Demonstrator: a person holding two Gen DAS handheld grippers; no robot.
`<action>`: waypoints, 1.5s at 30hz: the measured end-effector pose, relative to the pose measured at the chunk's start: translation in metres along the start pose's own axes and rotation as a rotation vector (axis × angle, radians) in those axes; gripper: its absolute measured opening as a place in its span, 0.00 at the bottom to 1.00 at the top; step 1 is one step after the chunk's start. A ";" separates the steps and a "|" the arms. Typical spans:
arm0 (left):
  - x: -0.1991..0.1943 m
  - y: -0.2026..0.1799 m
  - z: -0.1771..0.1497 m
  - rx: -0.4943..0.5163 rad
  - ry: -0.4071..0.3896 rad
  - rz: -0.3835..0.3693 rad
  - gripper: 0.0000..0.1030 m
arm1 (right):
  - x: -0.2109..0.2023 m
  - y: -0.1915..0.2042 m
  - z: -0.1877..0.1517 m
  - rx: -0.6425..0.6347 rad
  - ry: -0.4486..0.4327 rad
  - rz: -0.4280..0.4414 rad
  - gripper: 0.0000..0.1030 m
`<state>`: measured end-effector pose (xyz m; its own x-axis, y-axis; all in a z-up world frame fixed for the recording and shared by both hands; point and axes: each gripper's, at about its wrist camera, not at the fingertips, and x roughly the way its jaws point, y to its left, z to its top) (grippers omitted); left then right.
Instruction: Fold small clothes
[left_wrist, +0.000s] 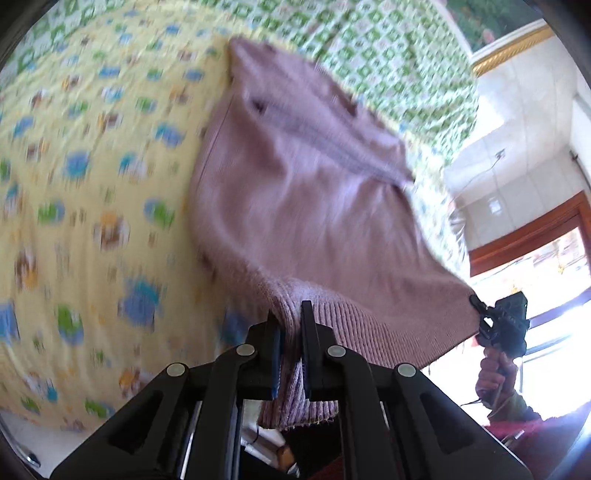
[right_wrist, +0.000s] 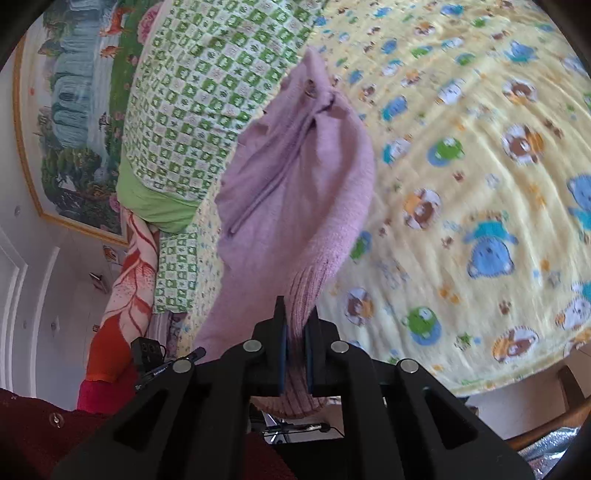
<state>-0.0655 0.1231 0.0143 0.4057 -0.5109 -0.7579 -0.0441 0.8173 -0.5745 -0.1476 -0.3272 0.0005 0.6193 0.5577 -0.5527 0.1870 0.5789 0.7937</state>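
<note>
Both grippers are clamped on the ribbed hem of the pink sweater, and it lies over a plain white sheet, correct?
Not quite. Both grippers, left and right, do clamp the pink sweater's ribbed hem, but the sheet is yellow with cartoon animal prints, as the right wrist view shows.

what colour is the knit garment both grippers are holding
Dusty pink-mauve, with a ribbed hem; the sweater shows best in the right wrist view.

Bright daylight glares from the window (left_wrist: 554, 295); both fisheye views are motion-blurred and edge-warped.

Framed landscape painting (right_wrist: 70, 122) on pale wall (right_wrist: 22, 258).
</note>
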 end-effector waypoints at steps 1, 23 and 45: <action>-0.002 -0.004 0.011 0.007 -0.022 -0.007 0.06 | 0.001 0.007 0.007 -0.013 -0.014 0.013 0.08; 0.075 -0.028 0.288 0.014 -0.250 0.110 0.07 | 0.117 0.067 0.239 -0.126 -0.222 -0.044 0.08; 0.202 0.031 0.384 -0.083 -0.167 0.258 0.12 | 0.238 0.001 0.352 -0.037 -0.116 -0.199 0.11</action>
<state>0.3657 0.1476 -0.0375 0.5157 -0.2332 -0.8244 -0.2368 0.8860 -0.3987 0.2684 -0.4037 -0.0405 0.6571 0.3598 -0.6625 0.2875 0.6928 0.6614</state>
